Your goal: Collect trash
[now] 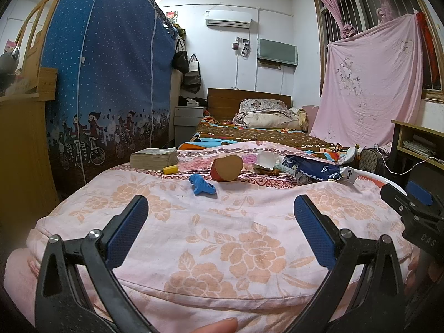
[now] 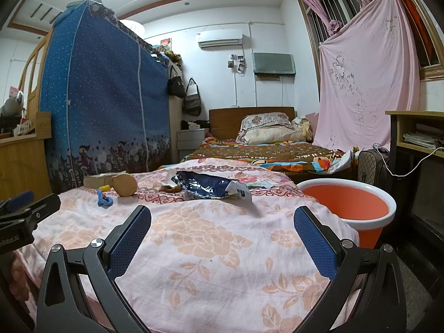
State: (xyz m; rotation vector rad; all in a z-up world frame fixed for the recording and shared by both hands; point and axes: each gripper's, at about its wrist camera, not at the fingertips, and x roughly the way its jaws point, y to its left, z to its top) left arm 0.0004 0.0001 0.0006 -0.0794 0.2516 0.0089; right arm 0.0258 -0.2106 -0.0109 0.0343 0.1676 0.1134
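Both of my grippers are hanging low over the near end of the bed (image 1: 222, 249), which is covered in a pink sheet with big peach flowers. The left gripper (image 1: 220, 217) has its blue pads spread wide with nothing between them, and the right gripper (image 2: 222, 226) is spread just as wide and just as empty.

The trash sits further up the bed, well apart from either gripper. The main piece is a crumpled snack bag (image 2: 208, 187), dark blue and shiny with white print, lying flat on its side with its torn white end (image 2: 240, 191) pointing toward the bucket side. Tucked just behind it is a folded scrap of white paper (image 1: 265, 159) and something small and brown that I can't make out.

To the left of the bag there's a short cork-coloured cylinder (image 1: 226, 169) tipped on its side with a red band around it, a crumpled blue bit (image 1: 202, 186) in front of it, a small yellow stub (image 1: 170, 169), and a thick old book (image 1: 154, 158) lying flat at the bed's left edge.

An orange bucket (image 2: 347, 208) with a white rim stands on the floor just beside the bed's right side, near the right gripper. It looks empty from here.
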